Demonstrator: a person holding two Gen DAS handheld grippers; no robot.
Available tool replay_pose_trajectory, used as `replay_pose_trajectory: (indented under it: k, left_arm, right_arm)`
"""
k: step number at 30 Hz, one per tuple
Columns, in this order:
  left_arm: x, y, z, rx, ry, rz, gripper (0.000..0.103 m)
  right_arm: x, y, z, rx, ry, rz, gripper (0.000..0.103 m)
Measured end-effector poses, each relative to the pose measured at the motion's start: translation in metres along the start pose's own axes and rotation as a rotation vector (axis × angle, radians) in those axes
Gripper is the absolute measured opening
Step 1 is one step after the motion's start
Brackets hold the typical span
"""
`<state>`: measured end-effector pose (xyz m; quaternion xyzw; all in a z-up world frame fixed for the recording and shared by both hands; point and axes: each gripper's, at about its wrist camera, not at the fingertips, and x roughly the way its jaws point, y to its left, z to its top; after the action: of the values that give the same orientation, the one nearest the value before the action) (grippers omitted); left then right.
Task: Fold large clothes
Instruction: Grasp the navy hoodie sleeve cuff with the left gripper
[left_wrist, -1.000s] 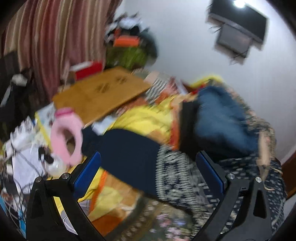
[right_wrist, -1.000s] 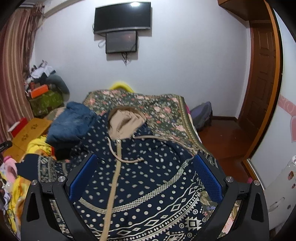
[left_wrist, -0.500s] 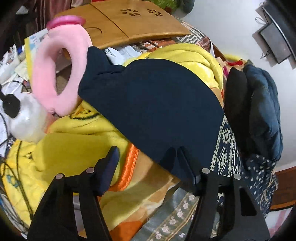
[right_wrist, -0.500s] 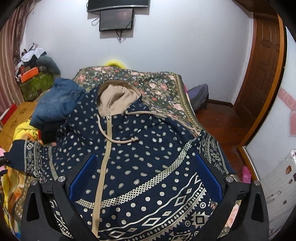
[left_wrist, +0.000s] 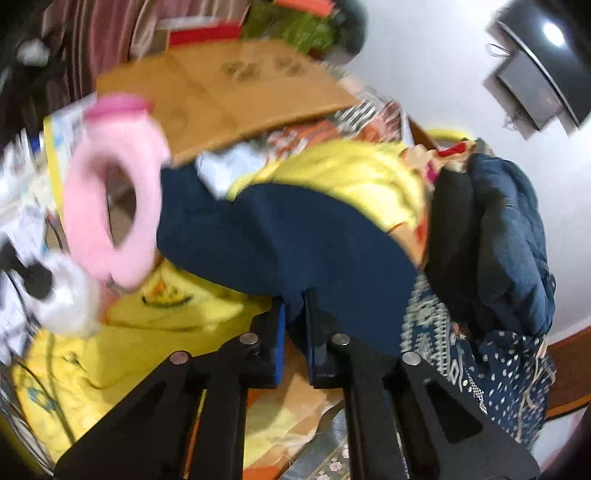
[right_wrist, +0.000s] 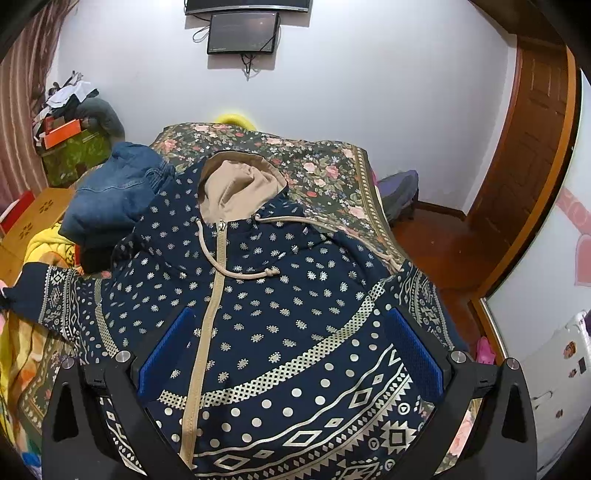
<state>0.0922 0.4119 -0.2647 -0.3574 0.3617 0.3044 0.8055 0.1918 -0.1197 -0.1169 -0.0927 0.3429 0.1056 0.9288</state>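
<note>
Floral bedspread (right_wrist: 325, 173) (white walls), hoodie (right_wrist: 280, 302) spread flat

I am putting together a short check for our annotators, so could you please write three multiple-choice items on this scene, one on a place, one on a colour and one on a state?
1. Where does the folded denim garment lie relative to the hoodie in the right wrist view?
A. left of the hood
B. on the floor by the door
C. on the hoodie's hem

2. What colour is the hood lining?
A. red
B. beige
C. green

3. How is the left gripper set?
A. wide open above the bed
B. shut on the sleeve
C. out of view

Answers:
1 A, the denim sits beside the hood at left.
2 B, the lining matches the beige zipper tape.
3 B, the jaws pinch dark navy cloth; the right gripper is the open one.
</note>
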Motion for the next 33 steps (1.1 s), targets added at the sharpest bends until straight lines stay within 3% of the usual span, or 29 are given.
replay_pose_trajectory:
  k: [4, 8, 12, 15, 16, 17, 19, 21, 27, 33]
  left_arm:
    - [-0.05, -0.053, 0.009, 0.16, -0.148, 0.016, 0.002]
    - [-0.104, -0.108, 0.018, 0.26, -0.259, -0.093, 0.001]
    - [-0.134, -0.159, 0.015, 0.35, -0.274, -0.21, 0.001]
    - [-0.133, -0.182, 0.005, 0.392, -0.245, -0.201, 0.003]
    - [-0.128, -0.186, 0.002, 0.393, -0.235, -0.19, 0.007]
    - [-0.124, -0.185, -0.002, 0.389, -0.22, -0.179, 0.011]
    - [-0.112, -0.175, -0.012, 0.367, -0.171, -0.174, 0.039]
    - [-0.098, -0.154, -0.017, 0.306, -0.112, -0.181, 0.053]
    - [-0.06, -0.08, -0.027, 0.096, 0.041, -0.146, 0.053]
    - [-0.02, -0.006, -0.024, -0.136, 0.114, -0.121, 0.053]
  right_arm:
    - [-0.008, -0.001, 0.002, -0.005, -0.02, 0.005, 0.103]
    - [-0.014, -0.001, 0.003, -0.009, -0.039, 0.015, 0.103]
    - [-0.021, -0.006, 0.003, -0.004, -0.063, 0.025, 0.103]
    - [-0.024, -0.011, 0.002, 0.009, -0.072, 0.034, 0.103]
    - [-0.025, -0.012, 0.001, 0.012, -0.073, 0.037, 0.103]
    - [-0.026, -0.015, 0.001, 0.019, -0.074, 0.041, 0.103]
    - [-0.026, -0.019, 0.0, 0.025, -0.074, 0.042, 0.103]
    - [-0.025, -0.024, 0.0, 0.029, -0.075, 0.035, 0.103]
    - [-0.018, -0.031, -0.004, 0.049, -0.056, 0.02, 0.103]
    - [-0.006, -0.028, -0.007, 0.046, -0.016, 0.009, 0.103]
